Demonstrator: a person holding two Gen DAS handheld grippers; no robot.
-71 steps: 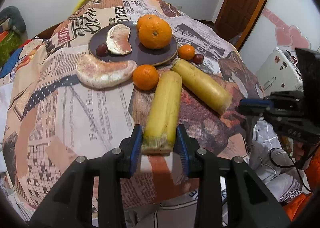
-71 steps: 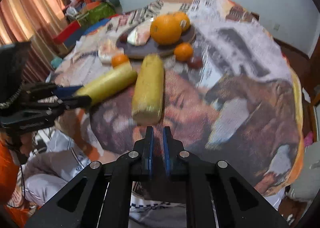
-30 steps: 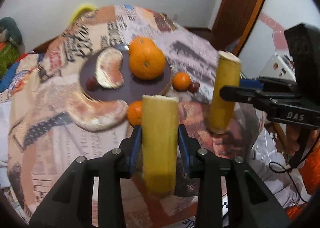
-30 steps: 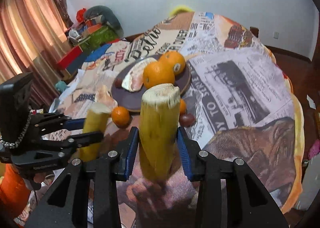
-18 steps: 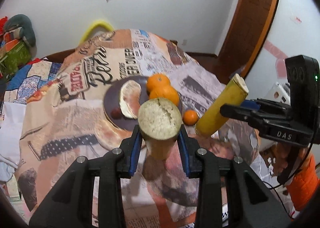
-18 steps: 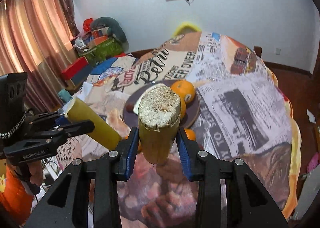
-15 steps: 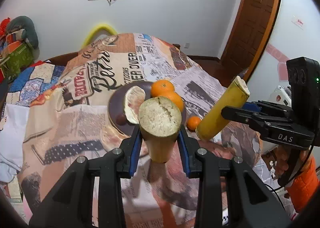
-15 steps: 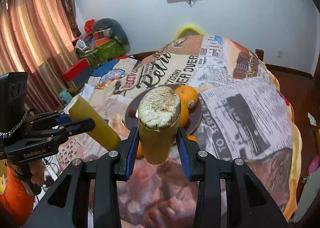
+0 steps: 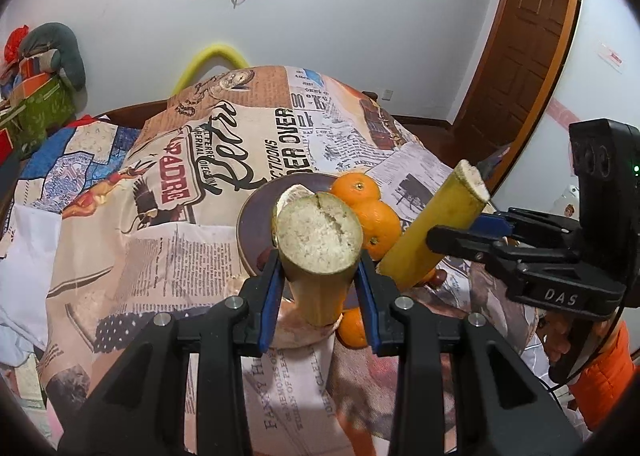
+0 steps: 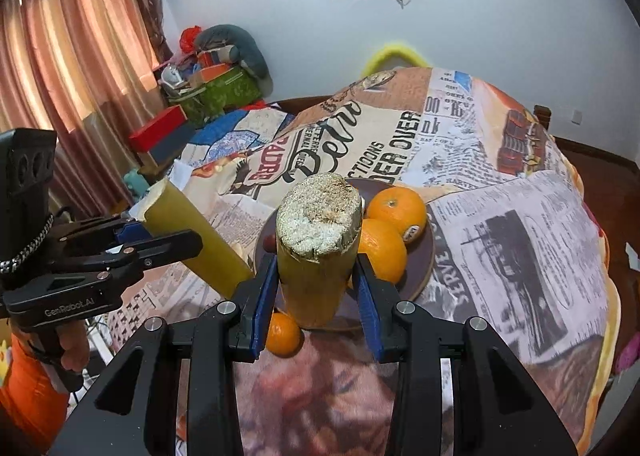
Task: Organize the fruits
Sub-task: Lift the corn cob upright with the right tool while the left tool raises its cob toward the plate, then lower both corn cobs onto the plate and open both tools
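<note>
My left gripper (image 9: 318, 296) is shut on a yellow sugarcane piece (image 9: 318, 252) and holds it above the table, cut end toward the camera. My right gripper (image 10: 316, 290) is shut on a second sugarcane piece (image 10: 318, 244), also lifted; it shows in the left wrist view (image 9: 434, 228) tilted. The left one shows in the right wrist view (image 10: 196, 232). Behind them a dark plate (image 10: 420, 268) holds two oranges (image 10: 396, 211) and a pomelo segment (image 9: 290, 193). A small mandarin (image 10: 282, 334) lies below on the cloth.
The round table wears a newspaper-print cloth (image 9: 224, 159). A large pomelo segment (image 9: 296, 332) and another mandarin (image 9: 352, 330) lie near the plate's front. A brown door (image 9: 520, 55) stands at the right, curtains (image 10: 72, 55) and cluttered boxes (image 10: 216, 87) at the left.
Both grippers took hold of the sugarcane pieces lying on the table and lifted them up, tilting them end-on. In the last half second both rose slightly more.
</note>
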